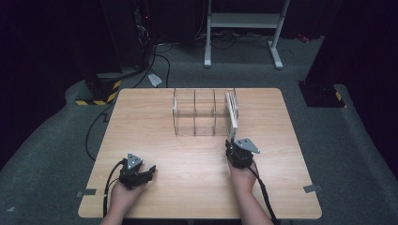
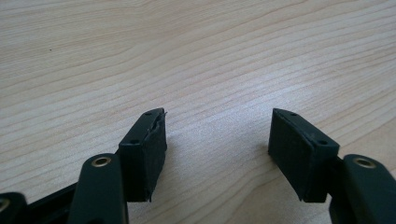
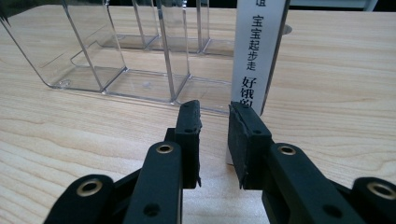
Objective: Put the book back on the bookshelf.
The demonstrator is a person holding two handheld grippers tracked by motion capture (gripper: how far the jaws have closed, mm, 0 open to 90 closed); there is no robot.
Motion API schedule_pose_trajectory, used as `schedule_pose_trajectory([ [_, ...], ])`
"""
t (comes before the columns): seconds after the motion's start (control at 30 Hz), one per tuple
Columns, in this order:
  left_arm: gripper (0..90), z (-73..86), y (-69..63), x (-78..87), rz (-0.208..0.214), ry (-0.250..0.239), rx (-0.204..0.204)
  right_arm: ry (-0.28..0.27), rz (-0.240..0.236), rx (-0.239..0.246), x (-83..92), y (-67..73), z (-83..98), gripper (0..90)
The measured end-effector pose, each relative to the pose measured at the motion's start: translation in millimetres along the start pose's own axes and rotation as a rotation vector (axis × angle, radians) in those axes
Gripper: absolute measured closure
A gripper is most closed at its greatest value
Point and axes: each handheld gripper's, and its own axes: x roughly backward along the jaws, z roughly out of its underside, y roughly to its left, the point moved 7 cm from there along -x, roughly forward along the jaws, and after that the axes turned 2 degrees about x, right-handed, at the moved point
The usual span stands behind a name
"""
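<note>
A clear plastic rack point(image 1: 195, 112) with several upright compartments stands at the far middle of the wooden table point(image 1: 187, 187). A thin white book point(image 1: 232, 115) with printed characters stands upright at the rack's right end. My right gripper point(image 1: 231, 143) sits just in front of that book, pointing at it. In the right gripper view the book point(image 3: 259, 51) rises right behind the right jaw, the rack point(image 3: 93, 60) lies to its left, and my right gripper point(image 3: 215, 121) has its jaws drawn close with nothing between them. My left gripper point(image 1: 150, 169) rests near the front left, and my left gripper point(image 2: 218, 135) is open and empty over bare wood.
The table's front edge lies just below both hands. Beyond the far edge are a white metal stand point(image 1: 244, 21), cables on grey carpet point(image 1: 155, 61) and a black-and-yellow striped base point(image 1: 101, 91).
</note>
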Motion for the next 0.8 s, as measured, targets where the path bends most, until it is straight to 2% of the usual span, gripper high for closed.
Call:
schedule_pose_trajectory([
  [0.17, 37.0, 0.0, 0.1, 0.0, 0.000, 0.000, -0.001, -0.012, -0.007, 0.006, -0.7, 2.7, -2.8, 72.1],
  [0.3, 37.0, 0.2, 0.0, 0.1, 0.000, 0.000, 0.001, -0.016, -0.005, 0.009, 5.5, 3.9, -0.2, 71.8],
  [0.47, 37.0, 0.2, -0.1, 0.2, 0.000, 0.001, 0.002, -0.029, 0.016, 0.019, 9.5, -0.9, -1.3, 71.2],
  [0.8, 37.0, 0.2, 0.0, 0.1, -0.001, 0.000, 0.001, -0.025, 0.018, 0.020, 4.6, -1.9, -6.7, 71.4],
])
